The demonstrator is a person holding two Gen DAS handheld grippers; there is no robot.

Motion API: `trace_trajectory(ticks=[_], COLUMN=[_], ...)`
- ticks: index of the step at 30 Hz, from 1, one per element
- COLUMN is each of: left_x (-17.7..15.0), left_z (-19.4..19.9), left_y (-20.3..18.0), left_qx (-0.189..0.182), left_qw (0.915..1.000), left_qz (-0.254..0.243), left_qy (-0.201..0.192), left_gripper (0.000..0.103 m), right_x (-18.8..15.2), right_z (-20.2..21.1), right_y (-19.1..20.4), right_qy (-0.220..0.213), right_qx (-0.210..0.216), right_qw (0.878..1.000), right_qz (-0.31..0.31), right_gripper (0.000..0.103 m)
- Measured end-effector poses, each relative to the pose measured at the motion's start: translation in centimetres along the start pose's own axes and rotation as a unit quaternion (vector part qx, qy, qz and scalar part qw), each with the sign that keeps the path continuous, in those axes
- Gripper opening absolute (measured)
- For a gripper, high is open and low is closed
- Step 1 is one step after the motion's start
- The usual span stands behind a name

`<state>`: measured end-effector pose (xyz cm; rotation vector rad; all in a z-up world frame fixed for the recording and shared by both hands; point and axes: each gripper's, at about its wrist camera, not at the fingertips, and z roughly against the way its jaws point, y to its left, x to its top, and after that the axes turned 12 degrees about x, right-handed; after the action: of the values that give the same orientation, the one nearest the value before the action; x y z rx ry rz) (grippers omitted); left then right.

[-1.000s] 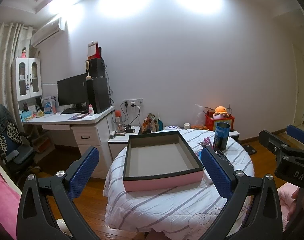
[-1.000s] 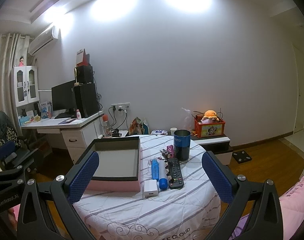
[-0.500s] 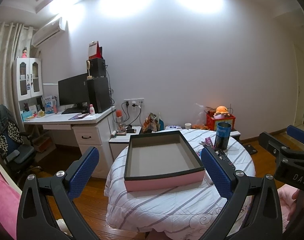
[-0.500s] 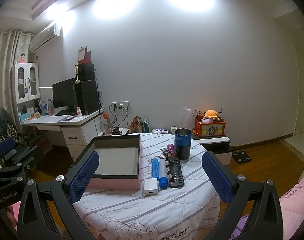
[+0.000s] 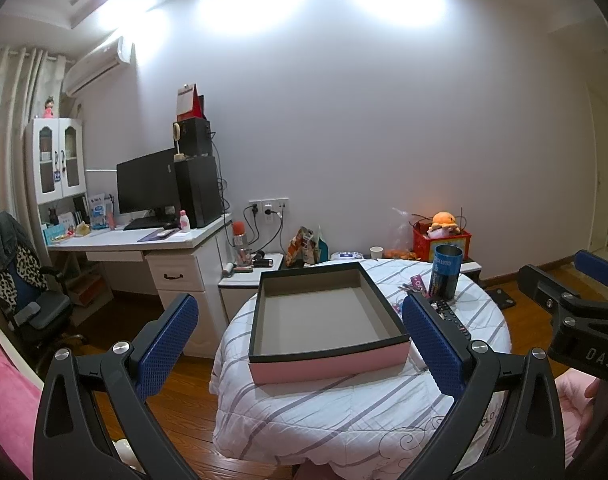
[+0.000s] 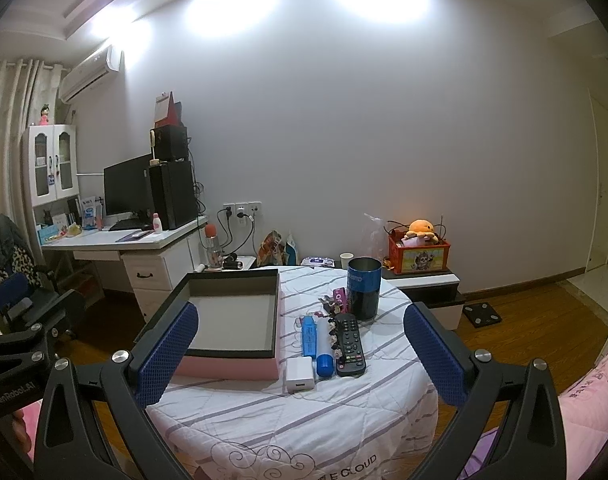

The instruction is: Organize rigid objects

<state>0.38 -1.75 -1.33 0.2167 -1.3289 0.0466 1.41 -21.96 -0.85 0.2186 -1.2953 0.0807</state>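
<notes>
An empty pink box with a black rim point(image 5: 327, 316) point(image 6: 230, 320) sits on a round table with a striped white cloth point(image 6: 304, 412). To its right lie a white charger point(image 6: 300, 369), a blue tube point(image 6: 309, 330), a blue-capped white tube point(image 6: 323, 346), a black remote point(image 6: 349, 344) point(image 5: 449, 314), a small bunch of keys with a purple tag point(image 6: 335, 300) and a dark blue cylindrical can point(image 6: 363, 288) point(image 5: 445, 272). My left gripper point(image 5: 300, 344) is open and empty, short of the table. My right gripper point(image 6: 300, 352) is open and empty, also short of it.
A white desk point(image 5: 152, 240) with a monitor and speakers stands at the left, with an office chair point(image 5: 20, 280) before it. A low cabinet with a red toy box point(image 6: 417, 254) stands behind the table. A pink bed edge point(image 6: 591, 396) is at the right. The floor is wood.
Both views have drifted slightly; the table and box sit a little further right in the left wrist view. Both grippers stay open and empty.
</notes>
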Motion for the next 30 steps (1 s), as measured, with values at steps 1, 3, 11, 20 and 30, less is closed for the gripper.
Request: trace_trajectory(ticks=[1, 3, 11, 20, 30], left_x=[0.0, -0.02, 0.06, -0.11, -0.41], left_z=[-0.04, 0.02, -0.04, -0.07, -0.14], left_y=[0.03, 0.02, 0.07, 0.13, 0.15], left_qx=[0.0, 0.001, 0.002, 0.002, 0.003], left_qw=[1.0, 1.0, 1.0, 1.0, 1.0], left_qz=[0.0, 0.0, 0.0, -0.001, -0.003], left_qy=[0.0, 0.0, 0.001, 0.002, 0.005], left_gripper=[0.103, 0.103, 0.103, 0.103, 0.103], right_x=[0.0, -0.01, -0.11, -0.33, -0.56], right_z=[-0.01, -0.08, -0.18, -0.36, -0.35], right_y=[-0.02, 0.0, 0.11, 0.1, 0.06], right_qy=[0.0, 0.001, 0.004, 0.008, 0.011], right_qx=[0.0, -0.001, -0.003, -0.004, -0.004], right_qw=[1.0, 1.0, 1.0, 1.0, 1.0], right_qz=[0.0, 0.001, 0.004, 0.006, 0.004], right_gripper=[0.103, 0.103, 0.103, 0.103, 0.103])
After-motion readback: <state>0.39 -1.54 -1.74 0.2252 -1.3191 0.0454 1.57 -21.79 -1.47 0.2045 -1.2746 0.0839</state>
